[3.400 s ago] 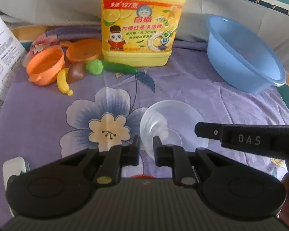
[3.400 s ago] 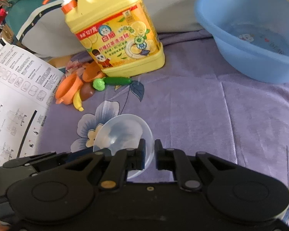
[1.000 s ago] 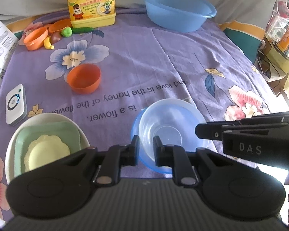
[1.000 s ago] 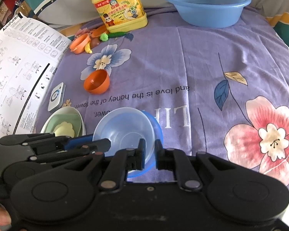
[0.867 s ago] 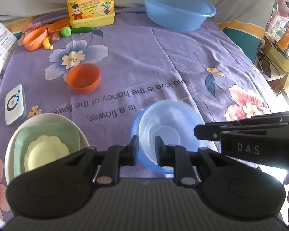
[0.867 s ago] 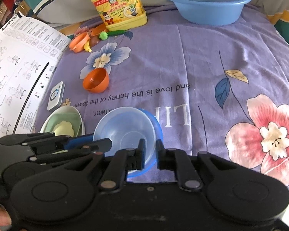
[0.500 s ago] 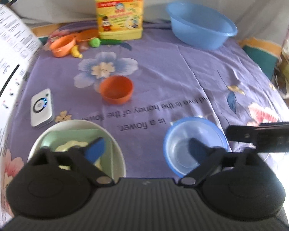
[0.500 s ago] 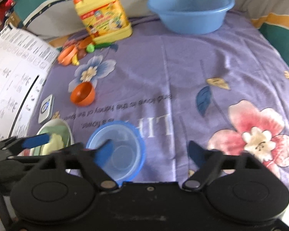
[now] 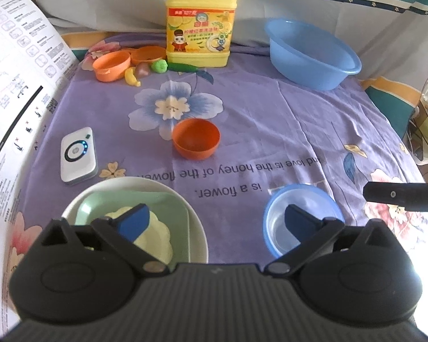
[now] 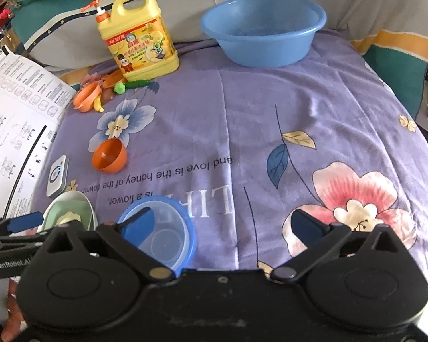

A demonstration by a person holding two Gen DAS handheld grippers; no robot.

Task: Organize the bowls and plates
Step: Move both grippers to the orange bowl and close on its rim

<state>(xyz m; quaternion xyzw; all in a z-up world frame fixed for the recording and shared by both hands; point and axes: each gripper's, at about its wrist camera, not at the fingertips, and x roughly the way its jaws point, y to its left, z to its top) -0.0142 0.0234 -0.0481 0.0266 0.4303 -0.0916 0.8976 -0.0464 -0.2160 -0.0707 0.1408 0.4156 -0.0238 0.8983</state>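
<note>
Black, with blue pads, the left hand-held gripper (image 9: 215,223) is standing wide apart and released, gripping nothing. The right hand-held gripper (image 10: 222,226) is just finishing opening, its jaws spread wide with nothing pressed between them.

Below the right one's left pad (image 10: 137,223), a clear bowl (image 10: 164,240) is sitting nested inside a blue bowl (image 10: 189,228), both resting on the purple cloth (image 10: 271,119). In the left view this same pair is lying under the left gripper's right pad (image 9: 298,221).

Just beside the stack, toward the paper sheet (image 9: 11,91), a white plate (image 9: 134,183) is holding a green dish (image 9: 162,205), and a pale yellow scalloped dish (image 9: 157,236) is lying in that.

Farther out, an orange bowl (image 9: 196,139) is sitting alone on the cloth, tilted in the right view. A white device (image 9: 77,152) is lying near it, by the sheet.

At the far edge a yellow jug (image 9: 201,21) is standing upright, with orange toy pots (image 9: 112,65) and toy food (image 9: 159,66) clustered beside it. A blue basin (image 9: 312,54) is resting well apart from them.
</note>
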